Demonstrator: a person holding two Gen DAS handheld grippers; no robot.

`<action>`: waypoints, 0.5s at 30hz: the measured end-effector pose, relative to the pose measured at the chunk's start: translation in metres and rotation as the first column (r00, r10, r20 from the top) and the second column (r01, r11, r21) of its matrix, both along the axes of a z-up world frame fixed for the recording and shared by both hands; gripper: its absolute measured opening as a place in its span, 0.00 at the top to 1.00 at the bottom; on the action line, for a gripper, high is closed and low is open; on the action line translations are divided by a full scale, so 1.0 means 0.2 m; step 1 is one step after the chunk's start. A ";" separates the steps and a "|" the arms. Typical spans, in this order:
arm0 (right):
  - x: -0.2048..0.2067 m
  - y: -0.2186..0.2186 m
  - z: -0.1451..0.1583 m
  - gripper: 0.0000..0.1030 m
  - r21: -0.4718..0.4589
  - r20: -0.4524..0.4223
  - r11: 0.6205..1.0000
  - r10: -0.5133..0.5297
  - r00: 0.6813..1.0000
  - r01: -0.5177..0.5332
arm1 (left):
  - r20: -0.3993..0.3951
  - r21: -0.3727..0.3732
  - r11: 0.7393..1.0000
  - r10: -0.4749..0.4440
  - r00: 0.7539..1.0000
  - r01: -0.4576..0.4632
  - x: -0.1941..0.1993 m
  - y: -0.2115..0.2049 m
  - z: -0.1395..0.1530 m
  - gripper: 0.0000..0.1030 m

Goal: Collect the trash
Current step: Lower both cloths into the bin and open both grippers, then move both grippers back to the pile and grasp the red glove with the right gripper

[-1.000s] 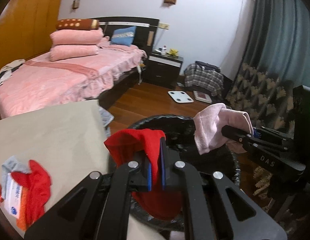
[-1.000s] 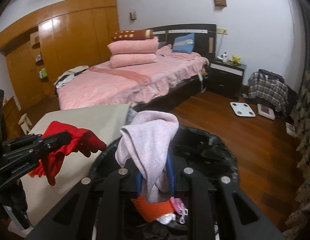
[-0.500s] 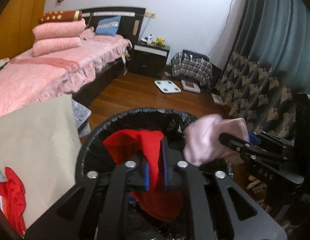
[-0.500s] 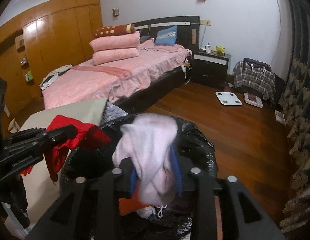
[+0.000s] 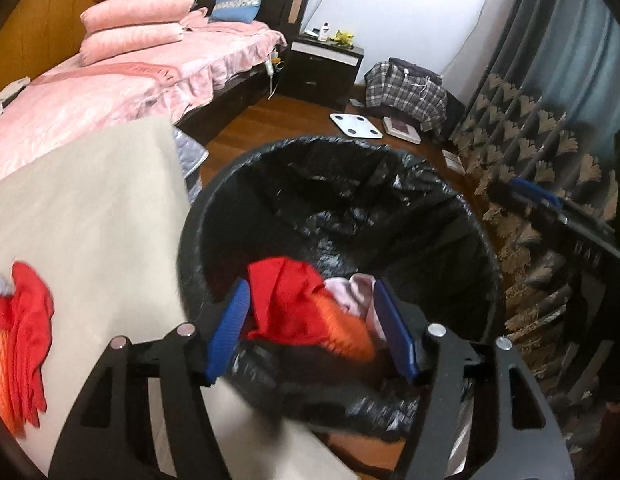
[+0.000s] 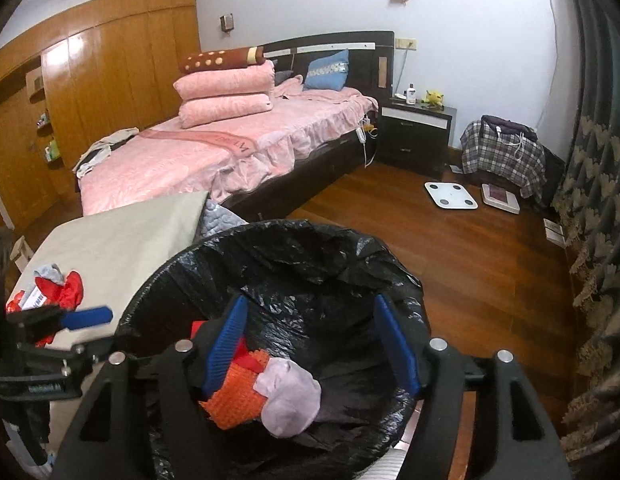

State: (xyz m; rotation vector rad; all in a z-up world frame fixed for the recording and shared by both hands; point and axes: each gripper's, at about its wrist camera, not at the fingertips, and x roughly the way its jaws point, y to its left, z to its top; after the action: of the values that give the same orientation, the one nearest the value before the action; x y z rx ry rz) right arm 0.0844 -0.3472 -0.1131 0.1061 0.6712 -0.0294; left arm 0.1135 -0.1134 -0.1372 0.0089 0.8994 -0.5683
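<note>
While over the bin (image 5: 462,216), both gripper sets agape, cloths (image 6: 290,396) inside.

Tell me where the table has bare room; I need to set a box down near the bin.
The beige table is bare from its far edge beside the bed to the bin. Its near-left corner is crowded with red cloth and wrappers.

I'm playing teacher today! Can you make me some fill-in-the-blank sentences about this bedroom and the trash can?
1. The trash bin is lined with a ____ plastic bag.
2. Both the left gripper and the right gripper are ____.
3. The red cloth and the pink cloth lie ____ the bin.
4. The bed cover is ____.

Missing words: black; open; inside; pink
</note>
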 end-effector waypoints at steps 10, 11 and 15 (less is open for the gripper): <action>0.01 0.14 0.09 0.22 0.003 0.043 0.998 0.057 0.997 -0.057 | 0.129 -0.005 0.996 0.084 0.988 -0.084 -0.11 0.16 0.15 0.30; 0.01 0.16 0.10 0.18 0.003 0.052 0.998 0.064 0.997 -0.064 | 0.145 -0.008 0.995 0.098 0.985 -0.098 -0.12 0.19 0.18 0.26; 0.03 0.27 0.14 0.07 0.007 0.077 0.995 0.103 0.992 -0.104 | 0.186 -0.024 0.987 0.162 0.969 -0.160 -0.13 0.30 0.25 0.16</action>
State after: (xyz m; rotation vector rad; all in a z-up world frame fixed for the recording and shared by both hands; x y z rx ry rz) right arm 0.0897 -0.2930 -0.0856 0.0821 0.5995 0.0777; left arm 0.0878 -0.0524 -0.0872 -0.0178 0.7069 -0.4122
